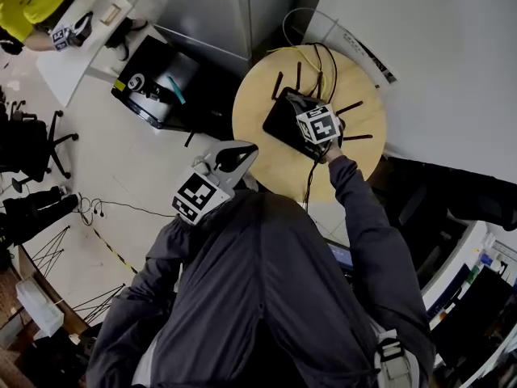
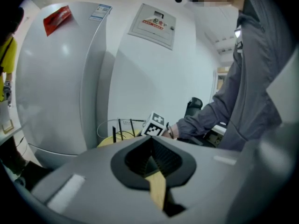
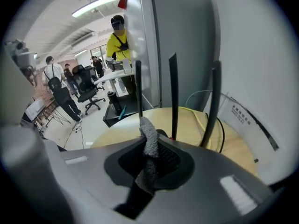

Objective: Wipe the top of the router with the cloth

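A black router [image 1: 283, 118] with several upright antennas [image 3: 173, 97] lies on a round wooden table [image 1: 266, 156]. My right gripper [image 1: 317, 124] is directly over the router's near end, shut on a grey cloth [image 3: 149, 143] that sticks up between its jaws [image 3: 150, 160]. The router's top is mostly hidden below the jaws in the right gripper view. My left gripper [image 1: 238, 154] hangs at the table's front-left edge, jaws together with nothing in them [image 2: 152, 160]. From the left gripper view, the right gripper's marker cube [image 2: 154, 124] shows beside the antennas [image 2: 119, 127].
Yellow and black cables [image 1: 303, 51] trail off the table's far side. A black cart [image 1: 157, 87] stands on the floor to the left, near a tall white cabinet [image 2: 60, 78]. A white wall [image 1: 436, 55] is close on the right. People [image 3: 119, 45] stand further back.
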Available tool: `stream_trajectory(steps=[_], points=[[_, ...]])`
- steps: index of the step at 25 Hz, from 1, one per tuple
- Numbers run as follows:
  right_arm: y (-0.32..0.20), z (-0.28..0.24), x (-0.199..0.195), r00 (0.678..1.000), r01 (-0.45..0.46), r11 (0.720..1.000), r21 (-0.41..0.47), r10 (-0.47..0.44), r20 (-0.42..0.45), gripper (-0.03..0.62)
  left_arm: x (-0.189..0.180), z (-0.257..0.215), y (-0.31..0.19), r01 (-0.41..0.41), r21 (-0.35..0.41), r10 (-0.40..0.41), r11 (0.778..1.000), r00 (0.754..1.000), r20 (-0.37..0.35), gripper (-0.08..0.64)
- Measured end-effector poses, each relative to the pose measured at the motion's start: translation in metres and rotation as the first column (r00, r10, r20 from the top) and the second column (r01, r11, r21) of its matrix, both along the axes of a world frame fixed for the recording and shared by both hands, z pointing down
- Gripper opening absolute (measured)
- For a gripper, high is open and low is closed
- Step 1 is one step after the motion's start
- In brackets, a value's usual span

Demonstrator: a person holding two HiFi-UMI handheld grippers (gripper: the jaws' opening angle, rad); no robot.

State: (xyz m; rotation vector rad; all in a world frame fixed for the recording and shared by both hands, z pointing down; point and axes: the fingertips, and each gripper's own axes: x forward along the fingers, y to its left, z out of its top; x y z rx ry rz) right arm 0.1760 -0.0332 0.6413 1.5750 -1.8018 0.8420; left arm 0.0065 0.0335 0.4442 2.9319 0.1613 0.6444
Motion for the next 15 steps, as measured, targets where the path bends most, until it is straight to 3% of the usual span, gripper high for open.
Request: stream_trajectory(steps=[9,12,15], points=[[-0.042,0.042,0.011,0.983,0.018,0.992,-0.129,-0.041,-0.178,0.034,-0.023,-0.008,-0.048,-0.015,0.010,0.015,1.000,1.000,0.008,-0.009],[-0.042,0.046,0.006,0.985,0.016,0.990,-0.140,-0.039,-0.167,0.034,-0.036,-0.007,-0.067,-0.011,-0.003,0.011,1.000,1.000,0.005,-0.009],[-0.027,0.055,-0.010,0.994,0.018,0.983,-0.180,-0.037,-0.101,0.034,-0.043,-0.004,-0.076,-0.024,-0.020,0.025,1.000,1.000,0.002,-0.009]])
